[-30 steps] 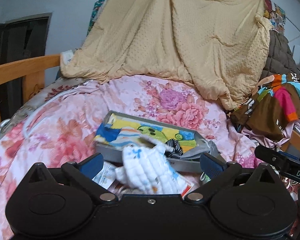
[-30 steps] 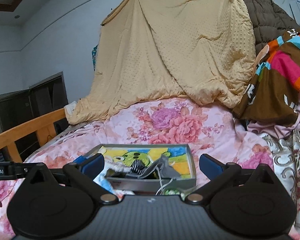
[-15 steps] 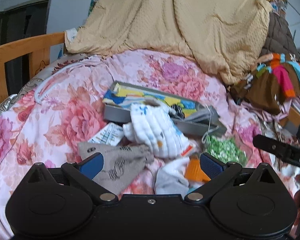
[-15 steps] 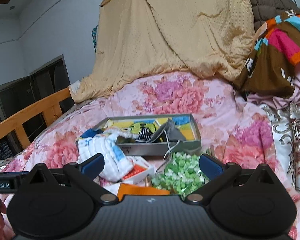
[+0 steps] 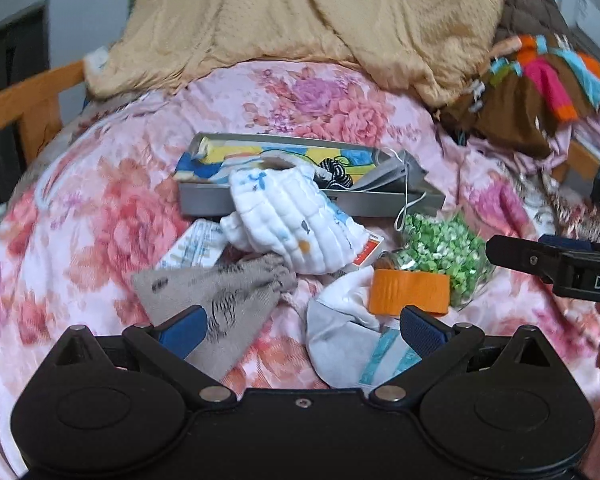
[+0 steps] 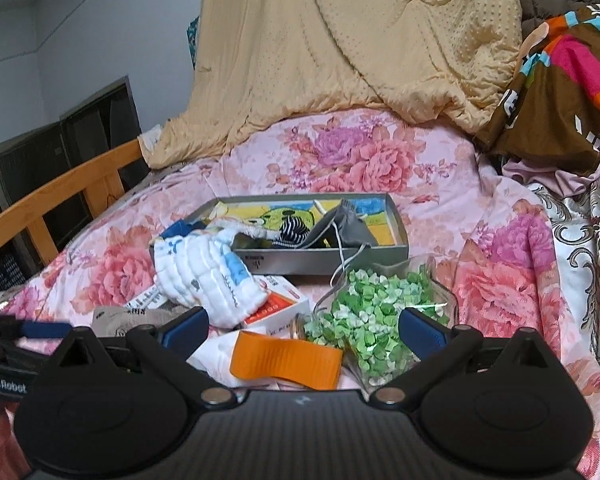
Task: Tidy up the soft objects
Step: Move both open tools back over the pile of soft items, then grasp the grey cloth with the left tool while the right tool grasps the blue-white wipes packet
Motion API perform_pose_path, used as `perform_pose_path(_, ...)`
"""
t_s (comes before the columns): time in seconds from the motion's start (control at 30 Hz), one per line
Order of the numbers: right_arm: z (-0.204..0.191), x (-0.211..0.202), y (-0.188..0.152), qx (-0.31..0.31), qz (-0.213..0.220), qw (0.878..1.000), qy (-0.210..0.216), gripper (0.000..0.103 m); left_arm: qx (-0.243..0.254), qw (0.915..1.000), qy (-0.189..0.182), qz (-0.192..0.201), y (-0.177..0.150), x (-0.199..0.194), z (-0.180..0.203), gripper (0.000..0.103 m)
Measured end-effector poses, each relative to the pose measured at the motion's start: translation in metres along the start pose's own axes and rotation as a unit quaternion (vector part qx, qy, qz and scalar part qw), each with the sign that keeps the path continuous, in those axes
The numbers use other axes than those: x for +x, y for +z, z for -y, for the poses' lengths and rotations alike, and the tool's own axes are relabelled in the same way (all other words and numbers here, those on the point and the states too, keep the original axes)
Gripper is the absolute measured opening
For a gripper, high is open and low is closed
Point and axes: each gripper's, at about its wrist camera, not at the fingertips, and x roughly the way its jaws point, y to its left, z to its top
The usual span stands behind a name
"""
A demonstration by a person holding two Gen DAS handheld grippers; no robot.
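A grey tray (image 5: 260,202) (image 6: 324,262) lies on the floral bedspread; it holds a colourful cloth, a striped piece and a grey mask. A white quilted cloth (image 5: 296,222) (image 6: 204,276) hangs over the tray's front edge. In front lie a grey patterned cloth (image 5: 216,292), a white and grey cloth (image 5: 340,344), an orange band (image 5: 410,291) (image 6: 286,358) and a clear bag of green bits (image 5: 444,246) (image 6: 372,308). My left gripper (image 5: 300,330) is open and empty above the cloths. My right gripper (image 6: 302,330) is open and empty above the orange band.
A tan blanket (image 5: 320,20) is heaped behind the tray. Striped brown clothing (image 5: 540,88) lies at the right. A wooden bed rail (image 6: 52,200) runs along the left. Small card boxes (image 6: 278,308) lie under the white cloth.
Both grippers have pulled back and tilted down, so the cloths, orange band and green bag in front of the tray have come into view. Both stay open.
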Motion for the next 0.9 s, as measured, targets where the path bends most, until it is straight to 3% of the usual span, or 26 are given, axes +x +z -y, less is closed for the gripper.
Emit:
perform_pose_path(0.27, 0.002, 0.009, -0.001, 0.002, -0.02, 1.0, -0.011, 0.103, 0.125, 0.9921, -0.008, 0.01, 0.01, 0.01, 0.005, 0.102)
perform_pose_path(0.47, 0.001, 0.024, -0.004, -0.007, -0.071, 0.997, -0.033, 0.103, 0.123, 0.9916, -0.039, 0.004, -0.003, 0.018, 0.005, 0.102)
perform_pose_path(0.67, -0.007, 0.038, -0.014, -0.034, -0.133, 0.99, -0.021, 0.103, 0.155, 0.9866, -0.046, -0.024, -0.011, 0.026, 0.015, 0.102)
perform_pose_path(0.77, -0.015, 0.048, -0.021, -0.059, -0.173, 0.983, -0.018, 0.103, 0.14, 0.9876, -0.051, -0.049, -0.014, 0.032, 0.012, 0.102)
perform_pose_path(0.9, -0.021, 0.051, -0.024, -0.074, -0.192, 0.979, 0.002, 0.103, 0.114, 0.9893, -0.054, -0.075, -0.015, 0.039, 0.009, 0.1)
